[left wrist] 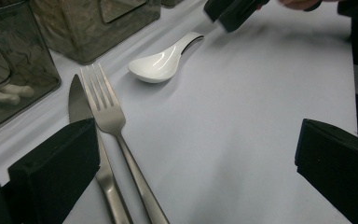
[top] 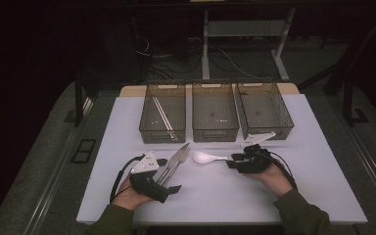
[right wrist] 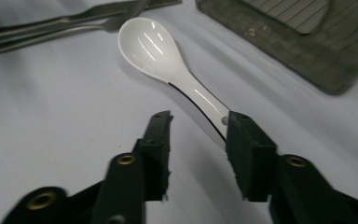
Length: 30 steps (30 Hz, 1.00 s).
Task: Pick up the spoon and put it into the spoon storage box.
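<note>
At the table's [top: 323, 196] far edge three bins [top: 215, 112] stand, the left bin [top: 162, 113] holding chopsticks [top: 162, 113], while the spoon [top: 204, 157] lies on open table before them, its handle between the part-open right claw [right wrist: 198, 128]; left claw [left wrist: 196, 158] wide.

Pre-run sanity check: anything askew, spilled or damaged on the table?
Nothing stands out. The white spoon, fork and knife lie flat and intact on the table; the three bins stand upright in a row.
</note>
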Available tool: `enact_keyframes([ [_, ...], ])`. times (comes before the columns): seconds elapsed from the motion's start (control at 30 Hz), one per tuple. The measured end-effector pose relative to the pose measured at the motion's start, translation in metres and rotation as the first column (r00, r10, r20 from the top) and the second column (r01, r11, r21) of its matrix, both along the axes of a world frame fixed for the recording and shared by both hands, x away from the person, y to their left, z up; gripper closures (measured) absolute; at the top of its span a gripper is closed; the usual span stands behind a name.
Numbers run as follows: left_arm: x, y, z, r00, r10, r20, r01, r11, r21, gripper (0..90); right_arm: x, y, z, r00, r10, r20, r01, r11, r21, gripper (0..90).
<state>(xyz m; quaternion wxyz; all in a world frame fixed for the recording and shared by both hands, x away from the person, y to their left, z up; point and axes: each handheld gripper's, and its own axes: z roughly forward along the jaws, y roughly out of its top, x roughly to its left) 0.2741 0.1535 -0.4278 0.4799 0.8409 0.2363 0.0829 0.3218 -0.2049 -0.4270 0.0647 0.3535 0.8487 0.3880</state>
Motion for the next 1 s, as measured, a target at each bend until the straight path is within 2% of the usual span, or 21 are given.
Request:
enact_keyframes([
  [0.17, 0.003, -0.002, -0.001, 1.0000, 0.004, -0.007, -0.004, 1.0000, -0.003, 0.0, -0.010, -0.030, 0.005, 0.9995, -0.028, 0.011, 0.027, 0.9972, 0.070, 38.5],
  [0.23, 0.004, -0.004, 0.000, 1.0000, 0.002, -0.007, -0.002, 1.0000, -0.006, 0.0, -0.018, -0.042, 0.005, 0.9982, -0.051, 0.031, 0.048, 0.9950, 0.088, 36.0],
  [0.37, 0.011, -0.011, 0.002, 1.0000, 0.000, -0.002, 0.000, 1.0000, -0.007, 0.0, -0.035, -0.059, 0.000, 0.9914, -0.078, 0.105, 0.070, 0.9944, 0.079, 29.5],
  [0.47, 0.017, -0.017, 0.004, 1.0000, 0.002, 0.010, -0.002, 1.0000, -0.002, 0.0, -0.046, -0.068, -0.003, 0.9896, -0.085, 0.116, 0.075, 0.9936, 0.084, 28.2],
  [0.7, 0.030, -0.033, 0.005, 0.9998, -0.016, 0.014, 0.016, 0.9999, -0.001, 0.8, -0.062, -0.079, -0.008, 0.9883, -0.088, 0.124, 0.075, 0.9910, 0.111, 26.7],
  [0.9, 0.044, -0.047, 0.009, 0.9992, -0.037, 0.017, 0.037, 0.9993, 0.006, 6.7, -0.064, -0.079, -0.010, 0.9874, -0.094, 0.128, 0.080, 0.9908, 0.109, 25.3],
  [1.0, 0.051, -0.053, 0.010, 0.9988, -0.040, 0.029, 0.040, 0.9991, 0.011, 12.9, -0.063, -0.079, -0.010, 0.9873, -0.098, 0.125, 0.084, 0.9902, 0.111, 25.3],
])
